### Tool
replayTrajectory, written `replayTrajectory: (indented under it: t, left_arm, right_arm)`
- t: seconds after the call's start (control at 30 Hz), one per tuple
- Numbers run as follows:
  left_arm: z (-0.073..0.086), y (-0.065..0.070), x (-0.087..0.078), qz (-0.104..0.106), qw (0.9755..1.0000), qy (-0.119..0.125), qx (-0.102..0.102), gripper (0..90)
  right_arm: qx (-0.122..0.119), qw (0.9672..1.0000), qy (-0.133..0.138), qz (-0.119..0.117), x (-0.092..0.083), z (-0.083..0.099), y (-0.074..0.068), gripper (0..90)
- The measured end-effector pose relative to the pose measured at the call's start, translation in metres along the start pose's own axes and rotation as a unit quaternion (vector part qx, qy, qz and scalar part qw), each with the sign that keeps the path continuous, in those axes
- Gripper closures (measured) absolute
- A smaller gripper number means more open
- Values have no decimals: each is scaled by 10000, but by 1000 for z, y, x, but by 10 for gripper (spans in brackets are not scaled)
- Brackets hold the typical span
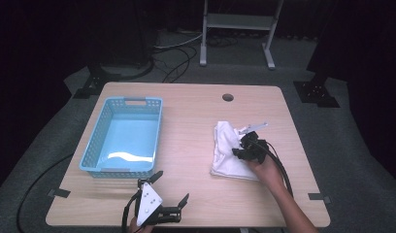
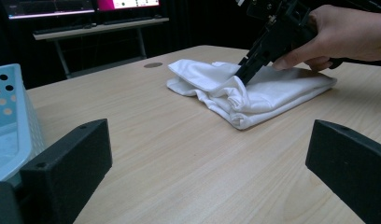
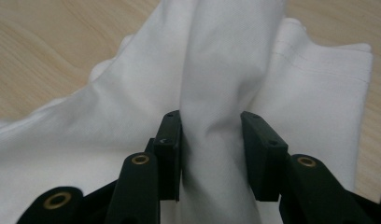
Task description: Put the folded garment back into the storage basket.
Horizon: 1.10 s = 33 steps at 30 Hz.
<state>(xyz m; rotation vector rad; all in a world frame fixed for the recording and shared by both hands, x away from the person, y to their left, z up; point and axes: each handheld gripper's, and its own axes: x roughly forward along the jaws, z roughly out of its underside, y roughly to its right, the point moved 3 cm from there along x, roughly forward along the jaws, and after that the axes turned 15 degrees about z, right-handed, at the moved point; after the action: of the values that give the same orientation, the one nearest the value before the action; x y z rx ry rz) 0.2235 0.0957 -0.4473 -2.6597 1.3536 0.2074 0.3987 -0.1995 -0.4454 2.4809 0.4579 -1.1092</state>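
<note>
One white cloth [image 1: 228, 151] lies crumpled on the right half of the tabletop [image 1: 191, 145]. One light blue basket [image 1: 101, 136] stands on the left half, well apart from the cloth, with nothing in it.

Two tongs are in view. The right tongs [image 1: 240, 144] are down on the cloth, held by the person's right hand [image 1: 264, 167], which comes in from the near right. In the right gripper view their two black jaws stand on either side of a raised fold of the white fabric; the fold fills the gap between them and touches both, so the right tongs [image 3: 211, 149] are clamped on the cloth [image 3: 226, 79]. In the left gripper view the same tongs slant down into the cloth [image 2: 254, 93] near its middle.

The left tongs [image 1: 173, 188] sit at the near edge of the tabletop, just in front of the basket, jaws wide apart and holding nothing. One round hole [image 1: 228, 97] shows near the far edge.
</note>
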Motion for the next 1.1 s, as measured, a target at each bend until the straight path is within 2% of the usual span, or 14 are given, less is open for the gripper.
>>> replayTrajectory:
  t: [0.33, 0.47, 0.5, 0.57, 0.77, 0.83, 0.97, 1.1]
  left_arm:
    - [0, 0, 0, -6, 10000, 2, 4, 0]
    - [0, 0, 0, -3, 10000, -3, 2, 0]
    - [0, 0, 0, -4, 10000, -2, 4, 0]
    - [0, 0, 0, -6, 10000, -2, 11, 0]
    - [0, 0, 0, -3, 10000, 2, 14, 0]
    - [0, 0, 0, 8, 10000, 15, 4, 0]
    - [0, 0, -1, 17, 10000, 20, -1, 0]
    - [0, -1, 0, 44, 10000, 12, -23, 1]
  right_arm:
    - [-66, 10000, 39, 52, 0, 0, -1, 606]
    - [-81, 10000, 45, 15, 0, 0, -1, 641]
    - [-141, 9999, 58, 1, -1, 0, -4, 692]
    - [-164, 9998, 58, 8, -1, 0, -5, 714]
    - [-100, 9999, 60, -14, -2, 0, -5, 738]
    - [-103, 9999, 45, -95, -2, 0, -3, 740]
    - [199, 9993, -5, -329, -5, 1, 5, 750]
    - [388, 9980, 93, -482, -12, 0, 11, 756]
